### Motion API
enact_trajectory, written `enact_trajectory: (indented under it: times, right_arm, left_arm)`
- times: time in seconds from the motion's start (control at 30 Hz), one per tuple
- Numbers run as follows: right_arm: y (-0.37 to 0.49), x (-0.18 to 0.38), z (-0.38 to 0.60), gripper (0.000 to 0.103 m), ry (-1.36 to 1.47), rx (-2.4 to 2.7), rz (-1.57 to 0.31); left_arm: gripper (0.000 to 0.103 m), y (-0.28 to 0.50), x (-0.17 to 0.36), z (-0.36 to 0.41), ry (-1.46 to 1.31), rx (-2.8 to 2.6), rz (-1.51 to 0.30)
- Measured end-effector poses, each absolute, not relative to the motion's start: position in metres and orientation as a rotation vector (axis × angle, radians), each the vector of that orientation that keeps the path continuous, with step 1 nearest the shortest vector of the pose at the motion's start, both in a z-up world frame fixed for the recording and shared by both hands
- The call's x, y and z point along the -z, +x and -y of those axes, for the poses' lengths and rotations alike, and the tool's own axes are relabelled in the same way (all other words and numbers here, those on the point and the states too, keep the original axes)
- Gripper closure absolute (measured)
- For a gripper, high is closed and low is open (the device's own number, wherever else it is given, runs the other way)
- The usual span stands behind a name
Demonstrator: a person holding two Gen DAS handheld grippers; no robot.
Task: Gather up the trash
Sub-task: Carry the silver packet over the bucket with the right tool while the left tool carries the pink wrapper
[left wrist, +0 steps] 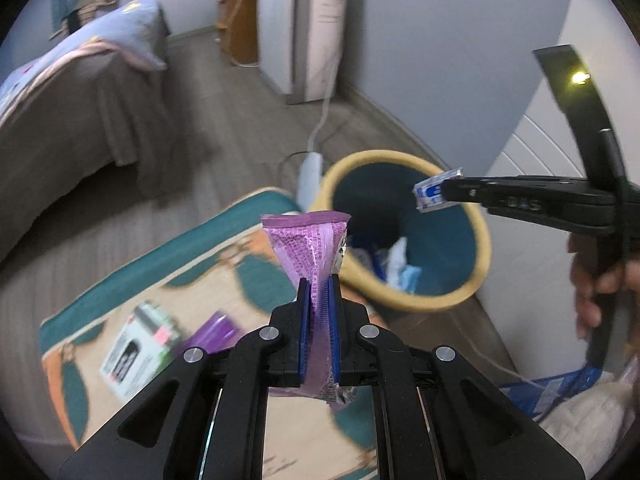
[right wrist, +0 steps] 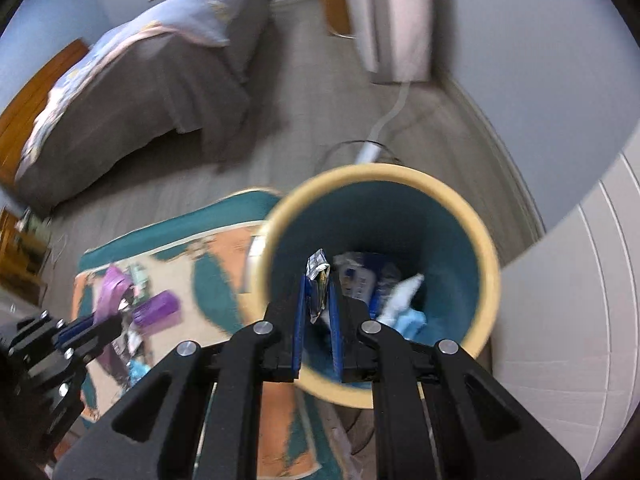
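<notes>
My left gripper (left wrist: 319,280) is shut on a purple wrapper (left wrist: 310,246) and holds it upright above the rug, just left of the bin (left wrist: 476,220). My right gripper (right wrist: 319,280) is shut on a small blue-and-white sachet (right wrist: 318,268) right over the bin's opening (right wrist: 490,264). In the left wrist view the right gripper (left wrist: 442,192) comes in from the right, with the sachet (left wrist: 432,192) over the bin. The bin is teal inside with a yellow rim and holds several pieces of trash (right wrist: 400,292). In the right wrist view the left gripper (right wrist: 106,318) shows at lower left with the purple wrapper (right wrist: 110,292).
A patterned teal and orange rug (left wrist: 224,276) carries a purple packet (left wrist: 214,334) and a white box (left wrist: 138,344). A bed (left wrist: 80,92) stands at left. A white appliance (left wrist: 300,32) with a cable stands by the far wall. A white door (right wrist: 580,300) is at right.
</notes>
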State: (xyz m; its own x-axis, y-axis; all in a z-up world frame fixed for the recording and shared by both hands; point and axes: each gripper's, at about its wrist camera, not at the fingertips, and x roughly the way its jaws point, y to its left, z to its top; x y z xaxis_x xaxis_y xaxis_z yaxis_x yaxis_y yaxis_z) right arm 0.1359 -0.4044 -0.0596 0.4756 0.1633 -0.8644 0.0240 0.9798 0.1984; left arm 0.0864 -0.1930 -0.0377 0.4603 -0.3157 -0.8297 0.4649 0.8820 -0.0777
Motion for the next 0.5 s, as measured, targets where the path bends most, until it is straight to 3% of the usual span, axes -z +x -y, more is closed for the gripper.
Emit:
enact_trajectory:
  times: [0.5]
  right_arm:
    - [0.145,0.096,0.435,0.092,0.197,0.117,-1.134]
  left_arm:
    - [0.093,0.122,0.075,0.269,0.166,0.547,-0.976]
